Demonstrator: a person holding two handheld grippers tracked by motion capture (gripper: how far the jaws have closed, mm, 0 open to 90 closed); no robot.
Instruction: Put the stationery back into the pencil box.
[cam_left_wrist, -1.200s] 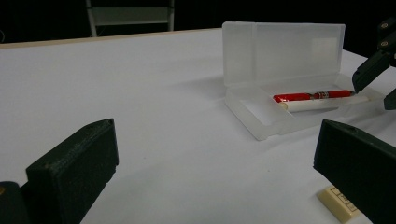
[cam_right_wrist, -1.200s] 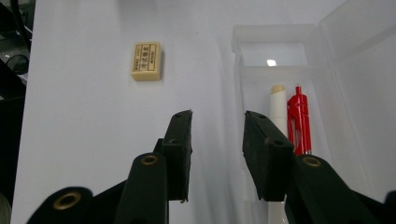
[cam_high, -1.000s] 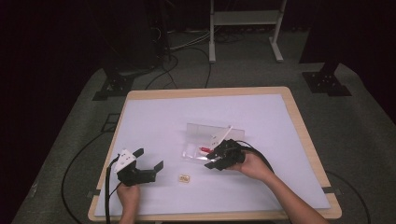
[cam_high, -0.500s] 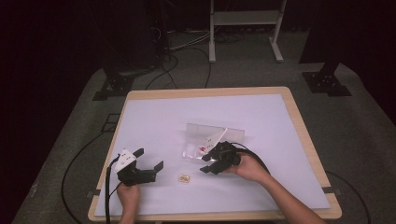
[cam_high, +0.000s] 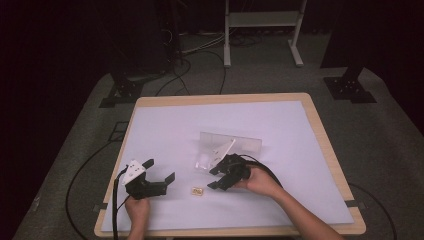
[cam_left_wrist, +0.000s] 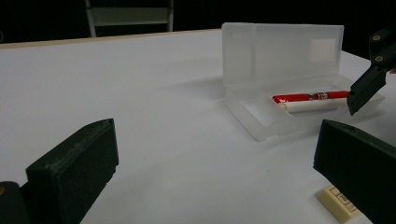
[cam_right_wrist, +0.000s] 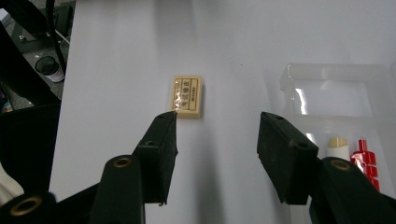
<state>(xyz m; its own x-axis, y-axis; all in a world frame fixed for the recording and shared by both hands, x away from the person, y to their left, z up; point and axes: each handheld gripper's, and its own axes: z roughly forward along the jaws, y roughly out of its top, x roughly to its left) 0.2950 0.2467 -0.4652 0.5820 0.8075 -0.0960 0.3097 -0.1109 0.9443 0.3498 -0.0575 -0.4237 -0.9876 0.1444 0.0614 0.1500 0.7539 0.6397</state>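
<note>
— Two open jaws on your right gripper (cam_right_wrist: 212, 140), just opening, nothing between; the eraser (cam_right_wrist: 187, 96) lies ahead on the table (cam_right_wrist: 116, 56).
— Light, stiff, small: pinch its long sides. Beyond, the open pencil case (cam_right_wrist: 336, 93). Your left gripper (cam_high: 157, 174) gapes empty.

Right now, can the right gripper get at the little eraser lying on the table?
Probably yes. The right gripper has just been opening, its jaws are apart with nothing between them, and the eraser lies flat just ahead on bare table. The open clear case sits off to one side, not in the path.
</note>
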